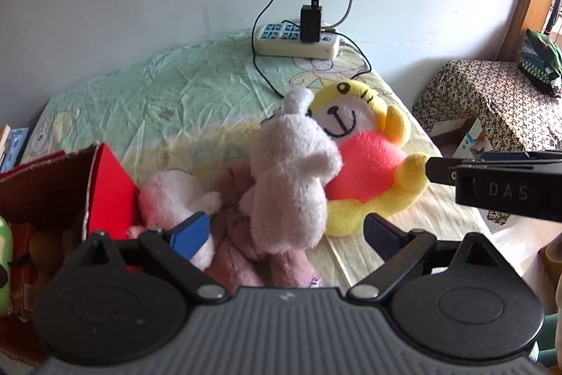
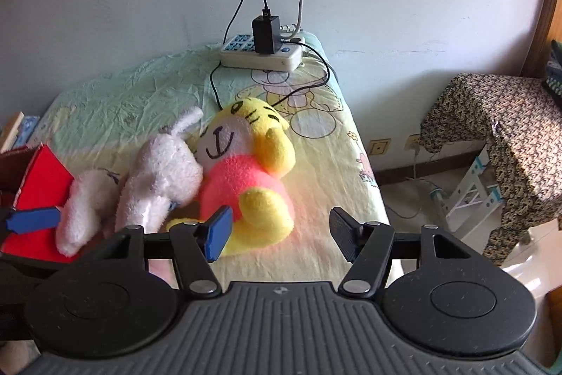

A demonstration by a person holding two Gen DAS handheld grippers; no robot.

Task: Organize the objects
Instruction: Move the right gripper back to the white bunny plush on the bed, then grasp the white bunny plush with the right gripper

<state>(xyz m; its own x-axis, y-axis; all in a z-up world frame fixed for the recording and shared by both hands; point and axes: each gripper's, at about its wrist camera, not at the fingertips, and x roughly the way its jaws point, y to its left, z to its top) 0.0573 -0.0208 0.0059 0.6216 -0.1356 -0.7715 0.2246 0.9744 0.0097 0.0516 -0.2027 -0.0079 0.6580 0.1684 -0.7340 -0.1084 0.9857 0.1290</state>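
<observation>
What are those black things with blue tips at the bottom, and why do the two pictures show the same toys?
Those are tongs that a person holds, one in each hand, each carrying a camera that looks along its two fingers. One picture comes from the left tongs, the other from the right tongs. Both stand open and hold nothing. On the pale cartoon-print bedsheet lie soft toys: a yellow plush tiger in a pink shirt, a fluffy white plush rabbit leaning on it, and a dusty-pink plush toy underneath. A red cardboard box stands at the left, with things already inside. Near the wall sits a white power strip with a black charger.
</observation>
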